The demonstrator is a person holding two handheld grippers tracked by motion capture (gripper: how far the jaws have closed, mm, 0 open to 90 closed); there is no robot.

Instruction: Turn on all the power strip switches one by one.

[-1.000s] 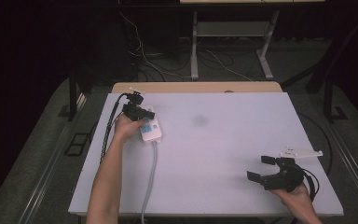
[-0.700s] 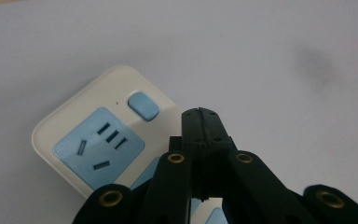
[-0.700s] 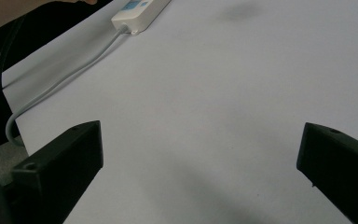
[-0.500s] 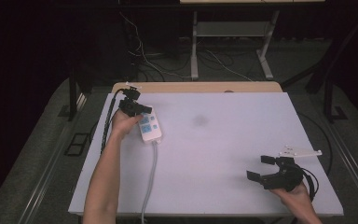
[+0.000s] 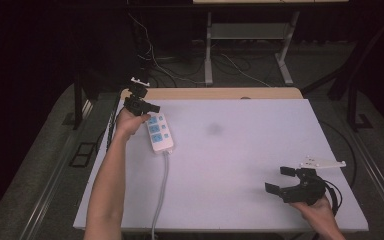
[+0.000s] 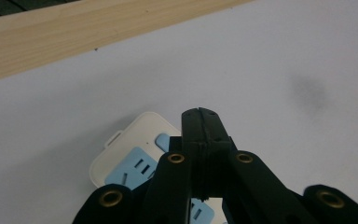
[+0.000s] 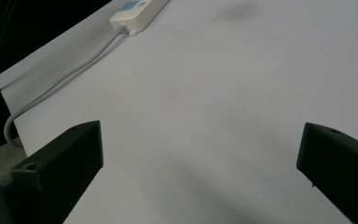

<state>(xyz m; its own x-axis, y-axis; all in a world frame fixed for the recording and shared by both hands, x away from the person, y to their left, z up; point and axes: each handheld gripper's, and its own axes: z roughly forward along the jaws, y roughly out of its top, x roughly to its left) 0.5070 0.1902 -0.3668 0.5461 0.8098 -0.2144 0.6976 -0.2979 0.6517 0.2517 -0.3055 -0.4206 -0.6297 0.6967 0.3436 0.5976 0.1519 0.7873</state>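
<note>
A white power strip (image 5: 159, 131) with blue sockets lies at the far left of the white table top (image 5: 240, 165), and its grey cable (image 5: 162, 190) runs back to the near edge. My left gripper (image 5: 152, 107) hovers just above the strip's far end. In the left gripper view its jaws (image 6: 200, 114) are pressed together with nothing between them, and the strip (image 6: 130, 158) lies beneath. My right gripper (image 5: 280, 180) rests low at the near right with its jaws wide apart (image 7: 200, 154) and empty. From there the strip (image 7: 137, 10) is far off.
A wooden strip (image 5: 215, 93) borders the table's far edge. A faint dark smudge (image 5: 214, 129) marks the middle of the top. Cables and metal table legs (image 5: 209, 55) stand on the floor beyond. Grey carpet and rails flank both sides.
My left gripper has lifted and drifted toward the far left corner, staying shut. The power strip has barely shifted. The right gripper has kept still.
</note>
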